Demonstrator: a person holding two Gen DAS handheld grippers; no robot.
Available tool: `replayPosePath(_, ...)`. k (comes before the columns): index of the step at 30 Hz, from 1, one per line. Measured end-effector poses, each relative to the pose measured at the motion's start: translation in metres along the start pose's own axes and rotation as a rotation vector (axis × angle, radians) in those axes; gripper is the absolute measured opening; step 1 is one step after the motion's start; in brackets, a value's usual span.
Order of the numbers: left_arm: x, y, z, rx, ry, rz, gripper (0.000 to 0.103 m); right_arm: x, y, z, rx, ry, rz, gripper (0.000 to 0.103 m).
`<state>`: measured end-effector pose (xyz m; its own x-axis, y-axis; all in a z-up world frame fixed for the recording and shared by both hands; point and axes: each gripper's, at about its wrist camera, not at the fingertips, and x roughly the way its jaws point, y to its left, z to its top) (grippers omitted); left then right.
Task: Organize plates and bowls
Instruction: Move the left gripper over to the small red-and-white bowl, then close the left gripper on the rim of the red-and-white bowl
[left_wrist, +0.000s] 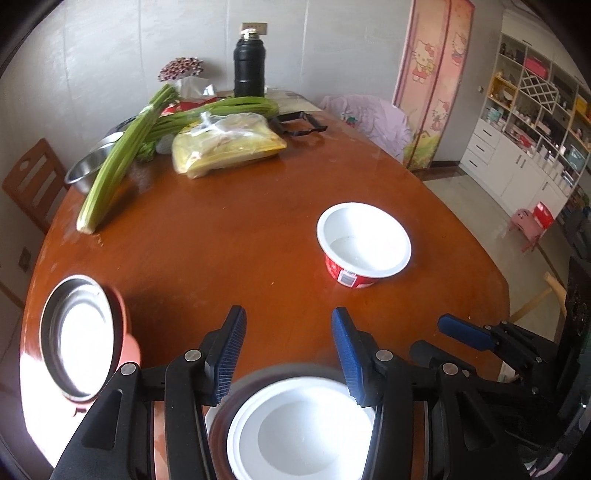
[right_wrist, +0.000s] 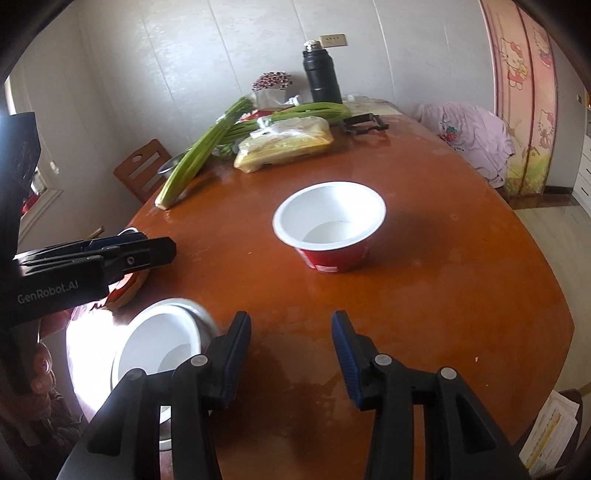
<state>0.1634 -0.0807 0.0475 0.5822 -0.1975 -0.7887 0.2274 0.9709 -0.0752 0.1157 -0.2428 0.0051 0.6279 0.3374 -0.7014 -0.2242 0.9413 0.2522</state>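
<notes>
Left gripper (left_wrist: 288, 317): jaws apart, blue pads clear of everything, nothing grasped. Directly beneath and between its fingers, a white bowl (left_wrist: 301, 424), nested in a darker outer rim, resting on the brown table (left_wrist: 229, 251). To its left, close by, a metal-lined bowl with a pink-orange outer shell (left_wrist: 79, 338), tilted with its mouth toward the camera. Ahead and to the right, well apart, a red-walled paper bowl with white inside (left_wrist: 364, 242), upright on the table. Further right, the right gripper seen side-on.

Right gripper (right_wrist: 291, 325): jaws apart, released, bare tabletop only between the pads. Just left of its left finger, the white bowl (right_wrist: 159, 347), tilted in bright glare. Ahead, slightly right, the red-walled paper bowl (right_wrist: 328, 221), not touched.

Far end of table, beyond both grippers: celery stalks (left_wrist: 118, 162), a yellow bag in clear plastic (left_wrist: 225, 144), a steel bowl (left_wrist: 86, 166), a black flask (left_wrist: 249, 66).
</notes>
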Motion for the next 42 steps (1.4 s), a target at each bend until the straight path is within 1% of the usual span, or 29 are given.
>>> replayPosePath(6, 0.012, 0.002, 0.018, 0.022, 0.009, -0.019, 0.05, 0.002, -0.019, 0.014, 0.037, -0.016, -0.029, 0.047)
replayPosePath(13, 0.037, 0.004, 0.038, 0.02, 0.049, -0.051, 0.05, 0.01, -0.03, 0.036, 0.059, -0.035, -0.064, 0.048)
replayPosePath(21, 0.063, -0.001, 0.063, 0.049, 0.098, -0.08, 0.05, 0.034, -0.036, 0.06, 0.082, -0.012, -0.075, 0.048)
replayPosePath(24, 0.075, -0.005, 0.07, 0.053, 0.13, -0.097, 0.05, 0.042, -0.041, 0.066, 0.097, 0.003, -0.08, 0.048)
replayPosePath(33, 0.095, -0.018, 0.084, 0.077, 0.168, -0.084, 0.05, 0.059, -0.055, 0.078, 0.128, 0.026, -0.079, 0.048)
replayPosePath(42, 0.111, -0.031, 0.086, 0.103, 0.2, -0.073, 0.05, 0.073, -0.069, 0.083, 0.147, 0.051, -0.079, 0.048)
